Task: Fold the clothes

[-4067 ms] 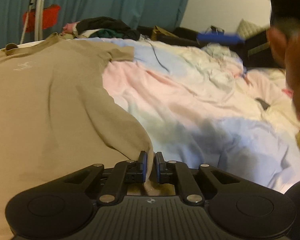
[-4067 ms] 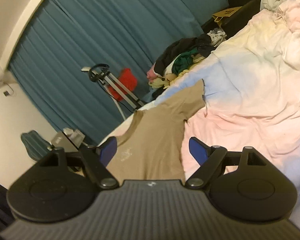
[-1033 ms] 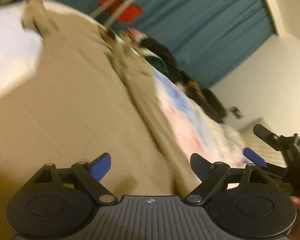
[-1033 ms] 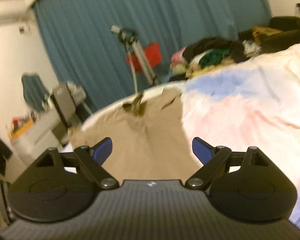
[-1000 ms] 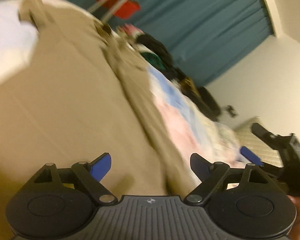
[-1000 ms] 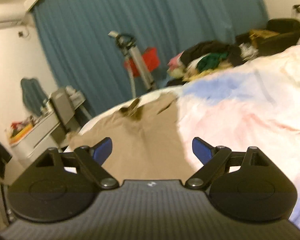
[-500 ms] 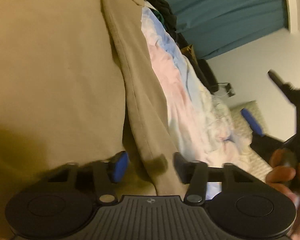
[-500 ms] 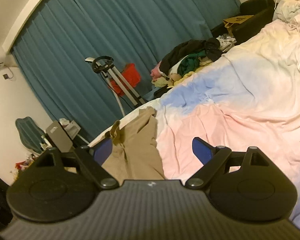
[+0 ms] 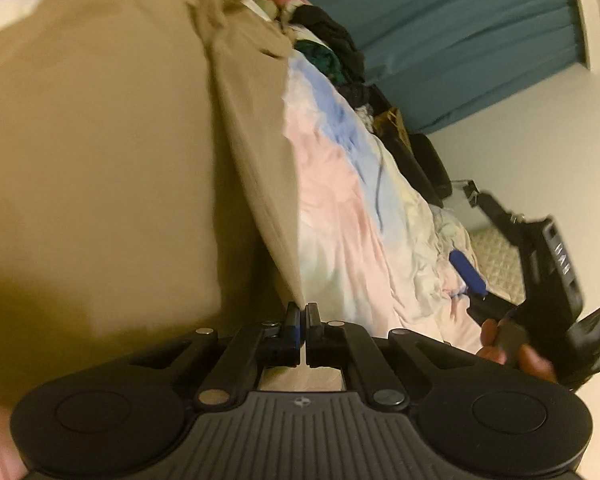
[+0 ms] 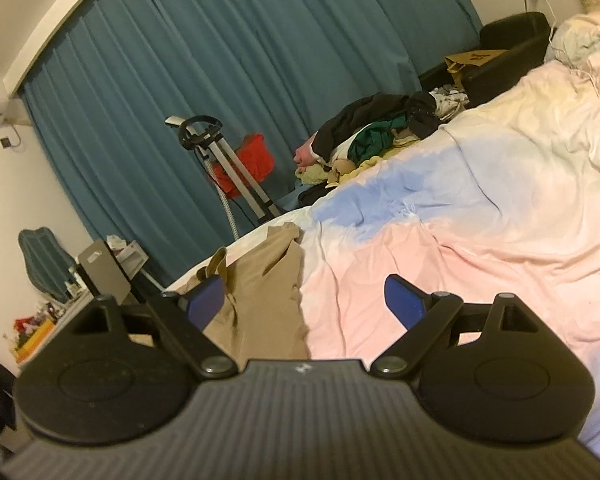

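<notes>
A tan T-shirt (image 9: 100,152) lies spread on the bed, its right side folded over into a long flap (image 9: 252,140). My left gripper (image 9: 303,312) is shut on the lower corner of that flap, right at the bed's near edge. In the right wrist view the same tan T-shirt (image 10: 260,296) shows at the lower left, with my right gripper (image 10: 304,300) open above it and nothing between its fingers. That right gripper (image 9: 540,292) also shows in the left wrist view, held in a hand at the far right, apart from the shirt.
A pastel pink, blue and cream duvet (image 10: 480,220) covers the bed. A pile of dark and green clothes (image 10: 380,136) sits at its far edge. Behind are teal curtains (image 10: 260,60), a metal stand with a red item (image 10: 236,168), and a black sofa (image 10: 508,44).
My left gripper went from open over the shirt to shut on the folded flap's corner. My right gripper stayed open and swung away to the right of the shirt.
</notes>
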